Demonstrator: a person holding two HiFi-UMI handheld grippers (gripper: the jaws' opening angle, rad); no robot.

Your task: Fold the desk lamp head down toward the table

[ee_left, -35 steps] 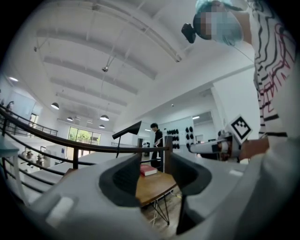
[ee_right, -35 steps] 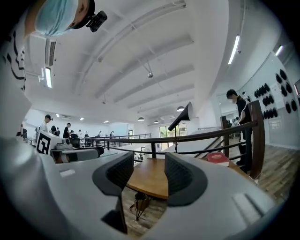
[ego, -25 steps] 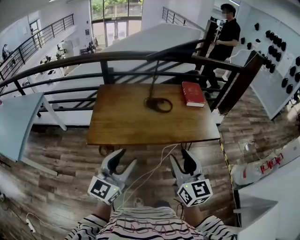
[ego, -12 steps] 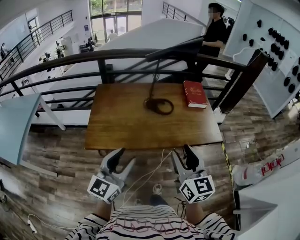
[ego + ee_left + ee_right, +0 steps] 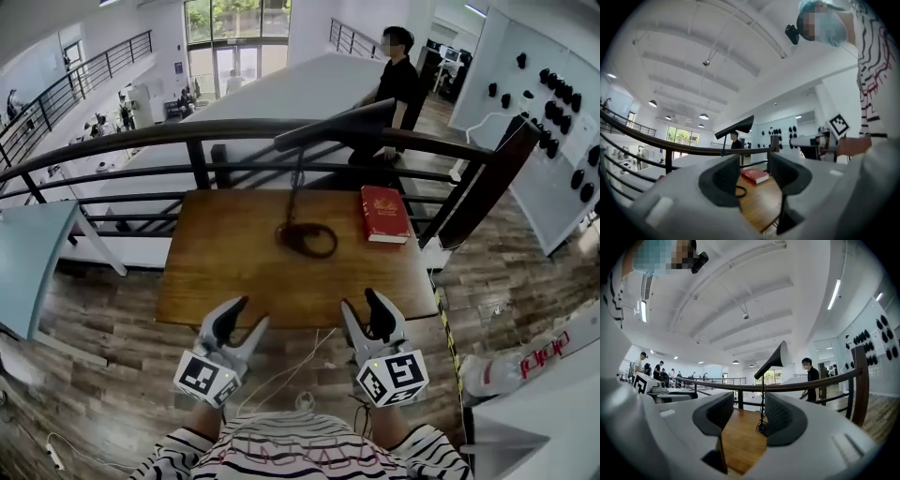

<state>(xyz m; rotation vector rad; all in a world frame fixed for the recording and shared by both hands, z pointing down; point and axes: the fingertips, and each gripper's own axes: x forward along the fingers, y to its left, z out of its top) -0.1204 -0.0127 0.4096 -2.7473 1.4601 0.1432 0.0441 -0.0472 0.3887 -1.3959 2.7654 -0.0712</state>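
The desk lamp stands on the far half of the wooden table (image 5: pixel 216 281). Its black wedge head (image 5: pixel 333 127) is raised level above a thin stem (image 5: pixel 298 183) and a ring base (image 5: pixel 307 239). My left gripper (image 5: pixel 251 314) and right gripper (image 5: pixel 361 302) hover side by side over the table's near edge, both open and empty, well short of the lamp. In the left gripper view the lamp head (image 5: pixel 736 126) shows above my jaws. In the right gripper view the head (image 5: pixel 772 361) and base (image 5: pixel 762 427) sit straight ahead between my jaws.
A red book (image 5: pixel 384 214) lies on the table's far right, right of the lamp base. A black railing (image 5: pixel 187 131) runs close behind the table, with a person in black (image 5: pixel 398 80) beyond it. A pale blue table (image 5: pixel 33 258) is at left, a white pegboard wall (image 5: pixel 553 122) at right.
Both grippers have moved forward from over the floor to the table's near edge, and the table now sits closer. The person behind the railing has walked to the left.
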